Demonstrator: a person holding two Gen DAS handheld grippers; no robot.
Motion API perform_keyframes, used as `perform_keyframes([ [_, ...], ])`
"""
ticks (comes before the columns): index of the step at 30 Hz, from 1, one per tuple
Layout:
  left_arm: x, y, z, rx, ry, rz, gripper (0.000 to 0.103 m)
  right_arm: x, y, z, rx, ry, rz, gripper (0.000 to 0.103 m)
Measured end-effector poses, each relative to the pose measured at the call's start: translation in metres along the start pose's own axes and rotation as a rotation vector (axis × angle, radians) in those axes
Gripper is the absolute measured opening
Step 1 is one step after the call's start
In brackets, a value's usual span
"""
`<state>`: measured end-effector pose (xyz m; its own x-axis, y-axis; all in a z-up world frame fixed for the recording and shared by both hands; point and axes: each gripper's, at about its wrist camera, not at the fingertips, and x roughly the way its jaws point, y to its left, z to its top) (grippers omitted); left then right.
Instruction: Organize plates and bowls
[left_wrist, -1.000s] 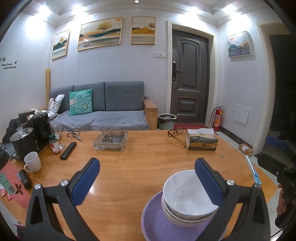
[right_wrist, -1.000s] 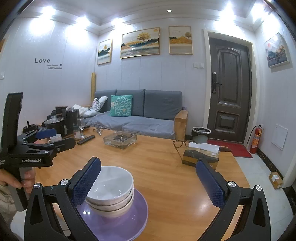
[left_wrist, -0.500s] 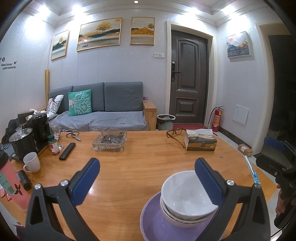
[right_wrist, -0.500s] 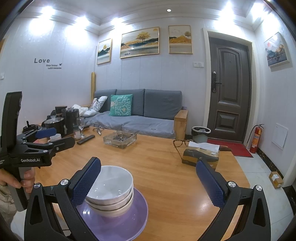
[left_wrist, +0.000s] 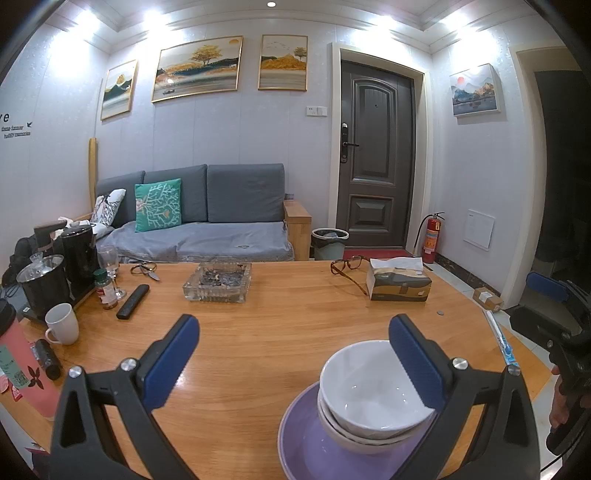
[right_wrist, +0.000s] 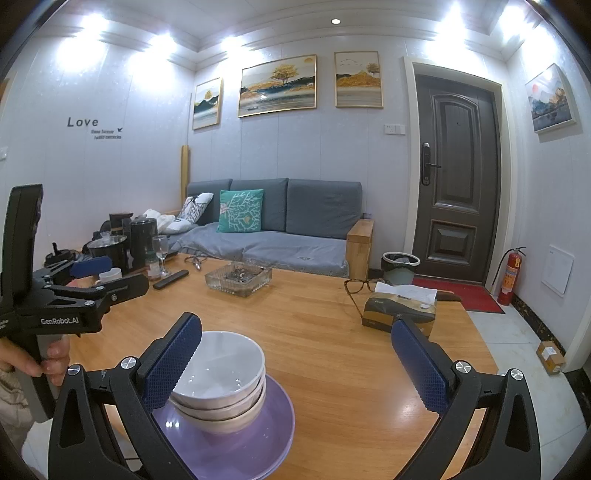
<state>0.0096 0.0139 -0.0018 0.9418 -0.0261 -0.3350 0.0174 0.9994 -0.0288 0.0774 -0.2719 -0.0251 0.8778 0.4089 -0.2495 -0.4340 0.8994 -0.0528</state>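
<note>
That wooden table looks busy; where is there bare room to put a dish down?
The wooden table is bare between the glass ashtray, the tissue box and the stacked white bowls on the purple plate. The far left edge is crowded: white mug, black remote, kettles.

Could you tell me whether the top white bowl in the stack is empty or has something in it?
Empty. The top white bowl sits upright, its glossy inside showing only light reflections, nested on the stack over the purple plate.

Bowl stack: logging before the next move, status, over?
Left gripper open, right gripper open, both empty. White bowls nested on purple plate, on the table. Nothing in the way.
</note>
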Motion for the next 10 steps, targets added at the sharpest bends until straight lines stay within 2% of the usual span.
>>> perform_keyframes([
  [10,-0.0005,-0.0002,0.0001,-0.001,-0.003,0.000,0.102,0.0000,-0.0004,0.0003,0.001,0.001,0.000,0.102],
])
